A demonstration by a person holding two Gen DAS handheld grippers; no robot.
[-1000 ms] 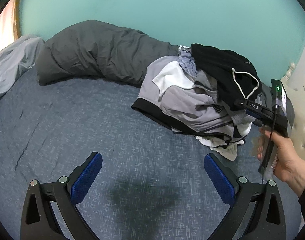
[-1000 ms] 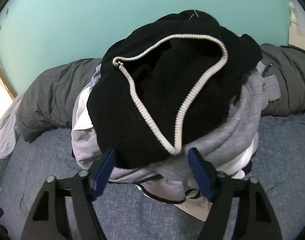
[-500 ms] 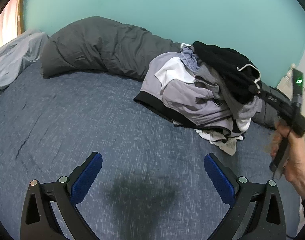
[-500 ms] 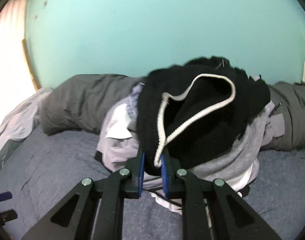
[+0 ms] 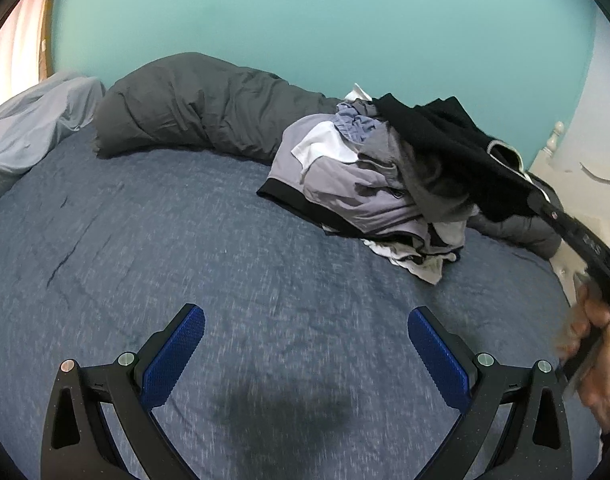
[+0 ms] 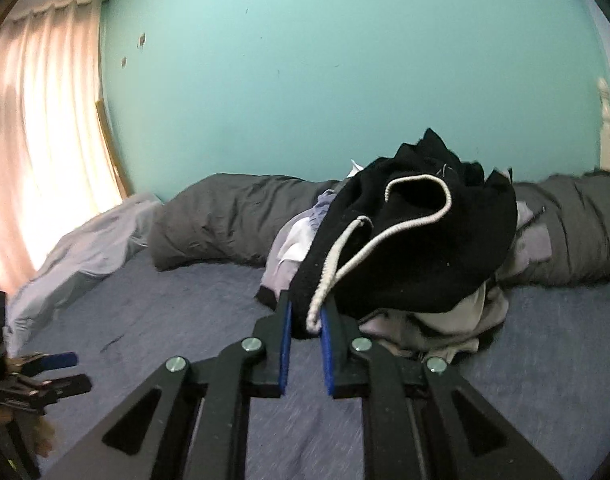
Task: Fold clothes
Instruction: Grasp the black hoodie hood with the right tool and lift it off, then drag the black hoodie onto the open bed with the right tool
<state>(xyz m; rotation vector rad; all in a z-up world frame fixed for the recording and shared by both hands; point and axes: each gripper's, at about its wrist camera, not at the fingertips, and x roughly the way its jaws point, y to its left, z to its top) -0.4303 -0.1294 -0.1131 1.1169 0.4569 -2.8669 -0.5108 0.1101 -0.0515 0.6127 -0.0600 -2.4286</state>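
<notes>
Two wrist views of the start of a folding cycle. The right tool [image 6: 305, 320] is clamped narrow on the near edge of a black garment [image 6: 417, 248], its blue pads pinching the cloth with a pale drawstring [image 6: 345, 268] hanging between them. The garment sits on top of the clothes pile [image 5: 365, 184], which lies on the blue bed [image 5: 185, 240] against a grey rolled duvet [image 5: 209, 116] at the turquoise wall [image 5: 325, 20]. In the left wrist view the black cloth is drawn taut from the pile toward the right tool, beneath which the person's right hand [image 5: 593, 360] shows at the frame edge. The left tool [image 5: 305, 356] stands wide and holds nothing, hovering over a bare stretch of the bed well apart from the pile.

The step in hand appears to be the extraction of the topmost garment from the pile; no fold has yet been made. The next move probably calls for pulling the garment clear without dragging the grey pieces under it, then laying it flat on the open bed, where the left tool can take a second edge. The single-point grip and the trapped drawstring may let the cloth slip or bunch.
</notes>
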